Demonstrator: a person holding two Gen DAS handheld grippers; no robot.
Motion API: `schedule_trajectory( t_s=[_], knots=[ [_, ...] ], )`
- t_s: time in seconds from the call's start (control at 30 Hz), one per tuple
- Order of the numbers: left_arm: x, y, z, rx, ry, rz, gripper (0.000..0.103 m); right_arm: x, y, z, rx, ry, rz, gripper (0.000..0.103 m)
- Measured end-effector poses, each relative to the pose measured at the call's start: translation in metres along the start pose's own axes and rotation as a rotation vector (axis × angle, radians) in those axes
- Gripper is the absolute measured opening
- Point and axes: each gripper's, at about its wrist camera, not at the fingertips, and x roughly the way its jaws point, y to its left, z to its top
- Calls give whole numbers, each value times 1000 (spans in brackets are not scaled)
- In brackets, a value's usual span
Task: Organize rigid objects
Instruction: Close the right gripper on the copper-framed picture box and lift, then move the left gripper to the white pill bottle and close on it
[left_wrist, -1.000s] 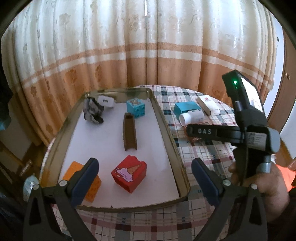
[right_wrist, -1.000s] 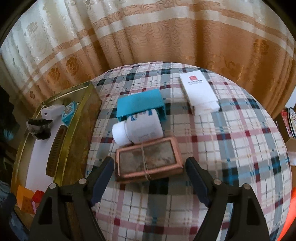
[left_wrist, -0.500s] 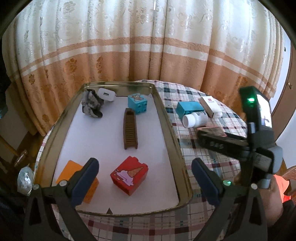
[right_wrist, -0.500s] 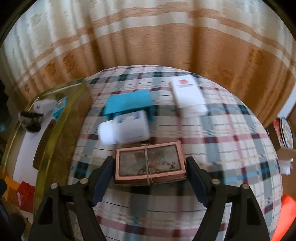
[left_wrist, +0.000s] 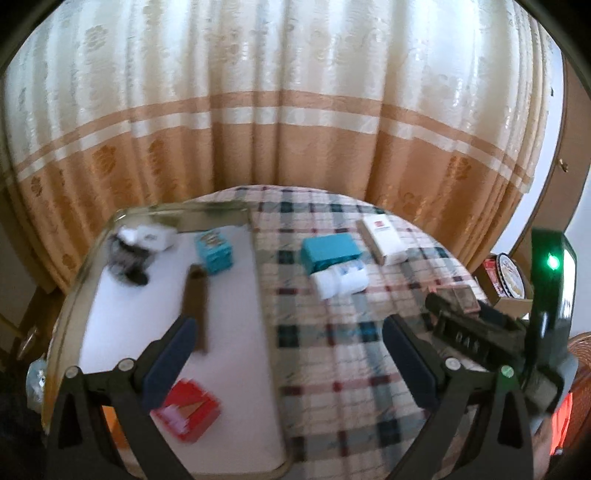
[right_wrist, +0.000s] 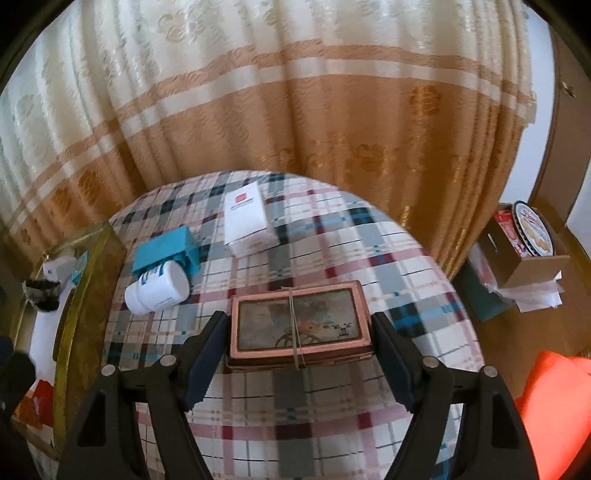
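My right gripper (right_wrist: 299, 358) had its jaws clamped on the ends of a pink-framed tin (right_wrist: 298, 325) bound with a rubber band, both pads pressing its short sides above the plaid tablecloth (right_wrist: 332, 266). My left gripper (left_wrist: 284, 354) stood wide apart with nothing between its pads.

Only my left camera showed the inside of the gold-rimmed tray (left_wrist: 258, 280): nearest, a red block (left_wrist: 188, 410), blurred, then a long brown piece (left_wrist: 197, 295), a teal cube (left_wrist: 214, 245), a white charger (left_wrist: 155, 236) and a dark crumpled thing (left_wrist: 127, 262) at the far end. It also caught my right gripper from the side, low at the right edge. From the right camera the tray wall hid most of that.

Only my right camera showed the tin's lid plainly, and, beyond the table edge on the right, a cardboard box (right_wrist: 532, 266) and something orange (right_wrist: 554, 398).

Farther on the cloth lay a white bottle (right_wrist: 159, 288) on its side, touching a teal box (right_wrist: 166, 251), with a white carton (right_wrist: 247, 221) just beyond. A cream and tan curtain (right_wrist: 295, 110) closed off everything behind.
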Motion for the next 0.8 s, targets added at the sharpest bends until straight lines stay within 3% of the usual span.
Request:
schedule_trajectory(
  t_s=[0.4,0.57,0.8],
  knots=[
    [59,-49,31,-13,75,5,102,-2,-31,-15,139,14,29,79],
    [90,-60,33,-18,145,34,95,-2,-32,-16,144,13,34,79],
    [117,-67,27,-36,215,48,94,-2,-33,-17,146,10,38,79]
  ],
)
